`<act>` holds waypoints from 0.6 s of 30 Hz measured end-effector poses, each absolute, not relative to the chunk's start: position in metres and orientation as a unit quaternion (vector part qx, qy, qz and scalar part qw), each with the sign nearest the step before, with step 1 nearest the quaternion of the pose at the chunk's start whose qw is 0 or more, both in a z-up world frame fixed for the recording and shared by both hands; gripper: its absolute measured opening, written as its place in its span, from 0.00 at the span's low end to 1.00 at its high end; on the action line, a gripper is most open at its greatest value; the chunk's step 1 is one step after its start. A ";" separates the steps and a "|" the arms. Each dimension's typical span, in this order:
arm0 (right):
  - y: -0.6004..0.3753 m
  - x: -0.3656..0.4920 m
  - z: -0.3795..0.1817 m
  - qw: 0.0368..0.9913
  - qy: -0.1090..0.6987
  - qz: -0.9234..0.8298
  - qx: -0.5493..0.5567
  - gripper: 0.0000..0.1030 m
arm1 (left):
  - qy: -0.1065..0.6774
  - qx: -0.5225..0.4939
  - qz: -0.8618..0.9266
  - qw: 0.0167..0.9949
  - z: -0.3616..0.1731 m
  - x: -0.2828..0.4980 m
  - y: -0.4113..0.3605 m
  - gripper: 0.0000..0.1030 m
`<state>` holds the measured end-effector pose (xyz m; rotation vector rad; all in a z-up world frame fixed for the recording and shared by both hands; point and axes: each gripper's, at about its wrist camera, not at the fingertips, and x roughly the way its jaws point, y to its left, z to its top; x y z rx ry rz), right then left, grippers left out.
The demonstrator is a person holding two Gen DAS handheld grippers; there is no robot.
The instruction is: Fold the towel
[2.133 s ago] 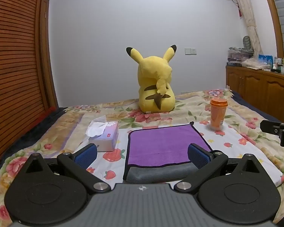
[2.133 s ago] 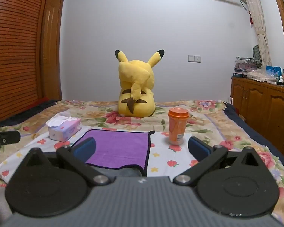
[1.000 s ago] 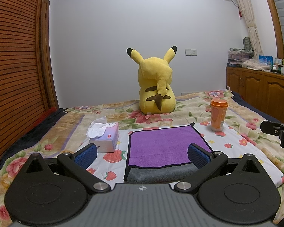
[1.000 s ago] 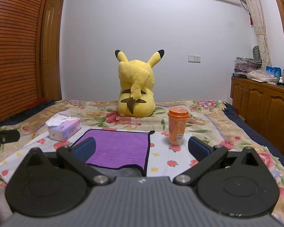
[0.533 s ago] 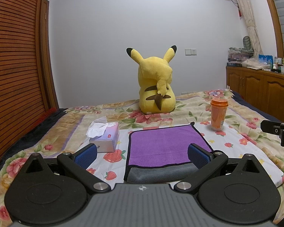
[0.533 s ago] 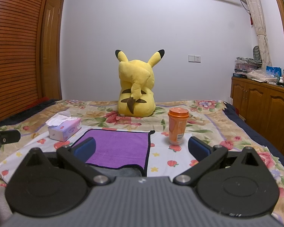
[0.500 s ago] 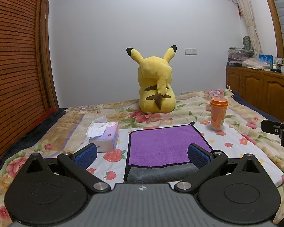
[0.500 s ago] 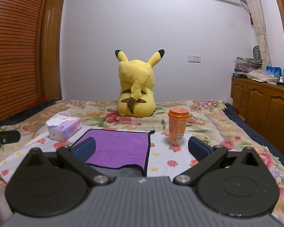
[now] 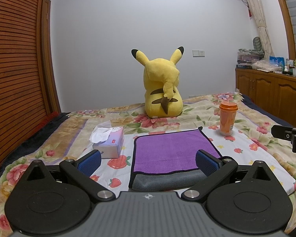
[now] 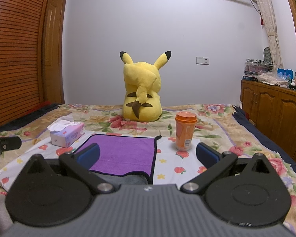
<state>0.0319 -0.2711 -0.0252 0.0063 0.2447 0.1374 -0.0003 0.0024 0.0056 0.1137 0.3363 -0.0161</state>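
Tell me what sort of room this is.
Most likely a bedroom at home: a bed with a floral bedspread, a yellow plush toy sitting on it, and wooden cabinets along the wall.

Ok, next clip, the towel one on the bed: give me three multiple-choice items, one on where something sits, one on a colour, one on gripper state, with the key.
1. Where is the tissue box relative to the towel, seen from the left wrist camera?
A. To its left
B. On top of it
C. To its right

2. What colour is the towel's upper face?
A. Green
B. Purple
C. White

3. How do both grippers stand?
A. Both shut on the towel
B. One open, one shut
C. Both open, holding nothing

Key: 1 A, the tissue box sits on the bedspread left of the towel, while the orange cup is on the right. 2 B, the face is purple with a dark edge and a grey underside at the near fold. 3 C, the left gripper and right gripper have their jaws wide apart, nothing between them.
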 end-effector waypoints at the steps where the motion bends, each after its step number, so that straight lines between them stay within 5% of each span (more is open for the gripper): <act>1: -0.271 0.032 -0.025 0.990 0.122 0.068 0.003 1.00 | 0.168 0.056 -0.008 0.984 0.006 0.000 0.003 1.00; 18: -0.262 0.040 -0.029 0.987 0.139 0.076 0.002 1.00 | 0.205 0.069 -0.013 0.976 -0.010 0.015 -0.005 1.00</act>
